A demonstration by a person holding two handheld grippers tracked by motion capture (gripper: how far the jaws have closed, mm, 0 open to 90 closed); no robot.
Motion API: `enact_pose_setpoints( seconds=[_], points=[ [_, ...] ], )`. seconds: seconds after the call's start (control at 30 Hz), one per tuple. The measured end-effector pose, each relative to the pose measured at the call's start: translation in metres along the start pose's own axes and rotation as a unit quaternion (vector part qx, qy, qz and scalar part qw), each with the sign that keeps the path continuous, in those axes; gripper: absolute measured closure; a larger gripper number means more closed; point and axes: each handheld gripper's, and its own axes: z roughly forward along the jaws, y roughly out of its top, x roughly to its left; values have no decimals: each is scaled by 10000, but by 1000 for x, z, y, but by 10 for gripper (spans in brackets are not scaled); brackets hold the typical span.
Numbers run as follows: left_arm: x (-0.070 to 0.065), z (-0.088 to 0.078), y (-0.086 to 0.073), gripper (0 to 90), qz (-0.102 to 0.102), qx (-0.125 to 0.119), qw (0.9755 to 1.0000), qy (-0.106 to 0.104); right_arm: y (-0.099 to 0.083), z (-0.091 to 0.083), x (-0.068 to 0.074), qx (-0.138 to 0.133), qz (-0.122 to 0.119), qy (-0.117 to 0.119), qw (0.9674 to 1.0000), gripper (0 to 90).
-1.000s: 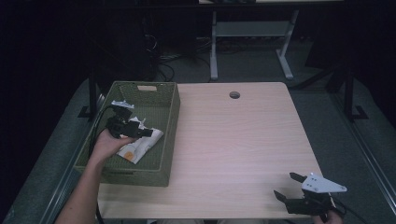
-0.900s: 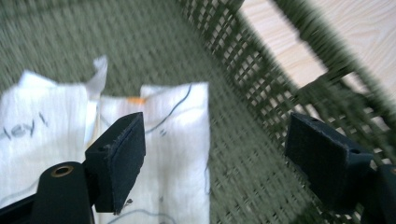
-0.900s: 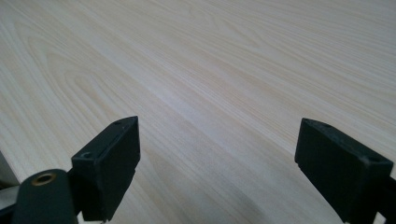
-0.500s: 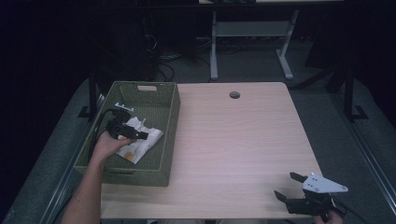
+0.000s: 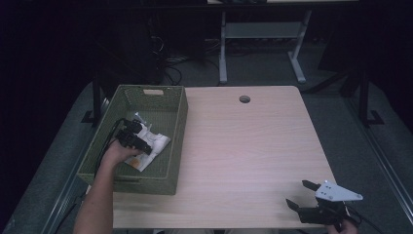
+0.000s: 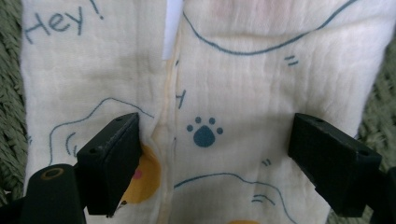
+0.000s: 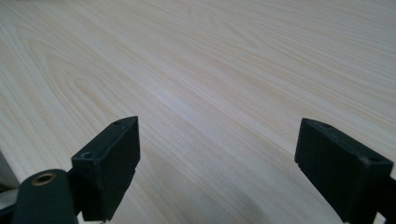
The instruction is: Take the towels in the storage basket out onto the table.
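Nearest me, my right gripper (image 5: 304, 195) hovers low over the table's (image 5: 243, 146) front right corner, jaws spread wide with nothing between them; in the right gripper view I see bare wood grain past them. I judge that hand idle for now. Farther off on my left, the left gripper (image 5: 139, 141) is down inside the green basket (image 5: 178, 122), right over the cloth (image 6: 224, 93). In the left gripper view its jaws stand wide apart, straddling the printed fabric with the paw mark between them, the left one just at a fold, and they hold nothing yet. So the cloth lies on the basket floor, not grasped and not lifted. As I read it, the reach is done; closing, lifting out and whatever follows on the table all remain.
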Motion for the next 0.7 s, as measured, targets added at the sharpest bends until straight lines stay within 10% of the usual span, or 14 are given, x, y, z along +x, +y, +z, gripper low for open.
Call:
enact_pose_setpoints(
  seconds=[0.33,0.7],
  points=[
    [-5,5,6,174,-33,212,9997,150,0,0,0,9,-12,12,10000,138],
    [-4,0,6,413,-209,125,9996,151,0,0,-1,7,-34,24,10000,139]
  ],
)
